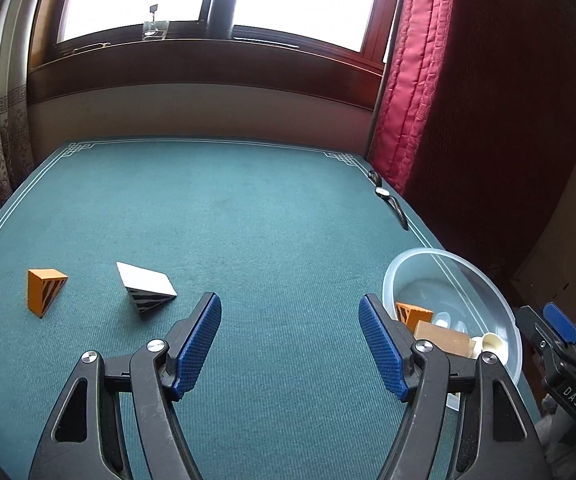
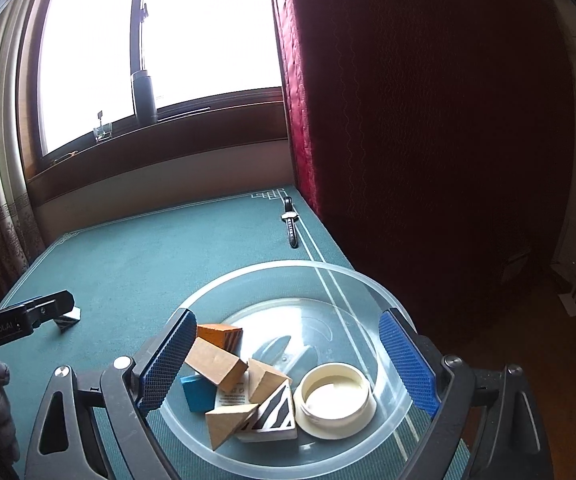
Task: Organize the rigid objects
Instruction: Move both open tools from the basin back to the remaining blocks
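**A:** Blocks first, left wrist view. Two lie loose on the green tabletop [image 1: 247, 208] at lower left of the frame: an orange wedge [image 1: 45, 291] and, just right of it, a white wedge [image 1: 145, 286] with zebra stripes on its end. They sit near each other but apart.

**B:** And the left gripper [image 1: 290, 344]?

**A:** Jaws spread wide, nothing between them, hovering above the cloth with the white wedge ahead and to the left. The bowl [image 1: 484, 276] shows at lower right with several pieces already in it. I'd judge the sorting well along, and these two are what is left to collect.

**B:** So the next move?

**A:** Probably swing left to the white wedge and close across its flat faces; the sloped sides could let it slip.

**B:** Right wrist view?

**A:** The right gripper [image 2: 288, 360] hangs over the clear bowl [image 2: 288, 268], jaws wide apart and holding nothing. Inside lie wooden blocks [image 2: 215, 362], an orange block [image 2: 219, 334], a blue one [image 2: 197, 394], a striped wedge [image 2: 273, 410] and a cream lid [image 2: 336, 396].

**B:** The room?

**A:** A watch [image 2: 290, 222] lies by the tabletop's far edge, a red curtain [image 2: 428, 120] fills the right, and a dark bottle [image 2: 143, 96] stands on the bright windowsill.
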The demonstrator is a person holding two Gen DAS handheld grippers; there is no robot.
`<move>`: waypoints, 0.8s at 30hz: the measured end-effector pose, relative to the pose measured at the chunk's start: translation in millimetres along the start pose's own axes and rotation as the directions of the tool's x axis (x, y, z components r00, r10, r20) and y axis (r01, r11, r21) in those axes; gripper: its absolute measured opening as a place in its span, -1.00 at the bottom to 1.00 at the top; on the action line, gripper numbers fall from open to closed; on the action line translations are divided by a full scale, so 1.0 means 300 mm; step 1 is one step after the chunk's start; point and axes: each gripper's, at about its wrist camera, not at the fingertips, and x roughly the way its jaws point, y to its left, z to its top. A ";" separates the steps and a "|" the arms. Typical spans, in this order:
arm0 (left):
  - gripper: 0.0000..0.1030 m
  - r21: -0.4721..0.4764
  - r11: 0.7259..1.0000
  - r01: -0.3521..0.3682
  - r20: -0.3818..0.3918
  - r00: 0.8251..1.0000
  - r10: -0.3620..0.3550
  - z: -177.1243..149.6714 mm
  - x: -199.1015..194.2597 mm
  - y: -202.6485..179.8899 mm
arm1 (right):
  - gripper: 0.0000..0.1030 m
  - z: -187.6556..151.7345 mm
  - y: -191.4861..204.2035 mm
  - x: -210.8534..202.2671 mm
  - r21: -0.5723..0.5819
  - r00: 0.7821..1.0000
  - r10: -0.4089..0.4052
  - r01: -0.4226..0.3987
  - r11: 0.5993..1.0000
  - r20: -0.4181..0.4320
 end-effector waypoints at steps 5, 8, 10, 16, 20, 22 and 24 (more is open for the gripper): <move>0.40 -0.009 0.999 -0.041 0.017 0.999 0.041 0.022 -0.044 0.049 | 0.86 0.024 0.077 -0.008 -0.048 0.998 0.063 -0.063 0.997 0.001; 0.40 0.009 0.998 -0.067 0.033 0.997 0.067 0.034 -0.076 0.074 | 0.86 0.039 0.132 -0.008 -0.078 0.995 0.099 -0.098 0.992 0.004; 0.40 0.013 0.996 -0.087 0.042 0.995 0.087 0.046 -0.096 0.095 | 0.86 0.050 0.169 -0.001 -0.090 0.992 0.123 -0.123 0.988 -0.002; 0.42 -0.015 0.993 -0.117 0.069 0.991 0.117 0.059 -0.154 0.177 | 0.86 0.068 0.290 0.033 -0.121 0.983 0.182 -0.184 0.975 -0.025; 0.45 -0.034 0.991 -0.130 0.077 0.988 0.132 0.059 -0.174 0.227 | 0.86 0.059 0.347 0.053 -0.120 0.975 0.216 -0.220 0.968 -0.046; 0.45 -0.047 0.990 -0.136 0.080 0.987 0.139 0.063 -0.179 0.249 | 0.86 0.052 0.371 0.060 -0.114 0.971 0.231 -0.236 0.965 -0.056; 0.45 -0.058 0.988 -0.143 0.080 0.986 0.148 0.069 -0.183 0.274 | 0.86 0.048 0.391 0.067 -0.103 0.967 0.247 -0.253 0.962 -0.063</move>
